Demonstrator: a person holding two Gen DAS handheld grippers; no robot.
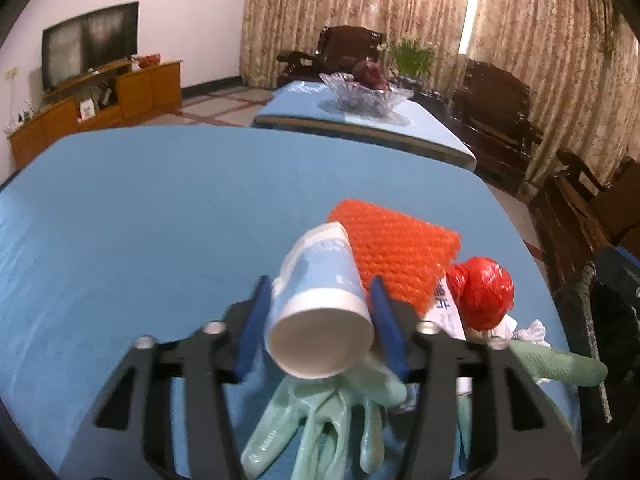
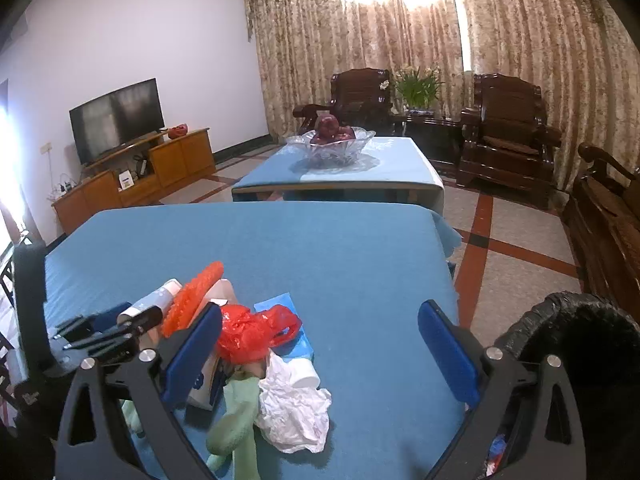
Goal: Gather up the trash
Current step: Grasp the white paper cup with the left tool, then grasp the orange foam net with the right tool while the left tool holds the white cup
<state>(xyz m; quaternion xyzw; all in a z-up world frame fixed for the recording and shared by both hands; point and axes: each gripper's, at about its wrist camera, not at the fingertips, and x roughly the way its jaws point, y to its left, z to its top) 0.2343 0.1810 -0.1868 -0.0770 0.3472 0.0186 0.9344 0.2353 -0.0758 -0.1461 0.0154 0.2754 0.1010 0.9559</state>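
My left gripper is shut on a blue-and-white paper cup, held on its side above a trash pile on the blue table. Under it lie pale green rubber gloves, orange bubble wrap and a red plastic bag. In the right wrist view the left gripper holds the cup at the left. My right gripper is open and empty above the red bag, white crumpled paper, a green glove and a blue packet.
A black-lined trash bin stands off the table's right edge, also in the left wrist view. A second blue table with a glass fruit bowl stands beyond. Dark wooden armchairs and a TV cabinet line the room.
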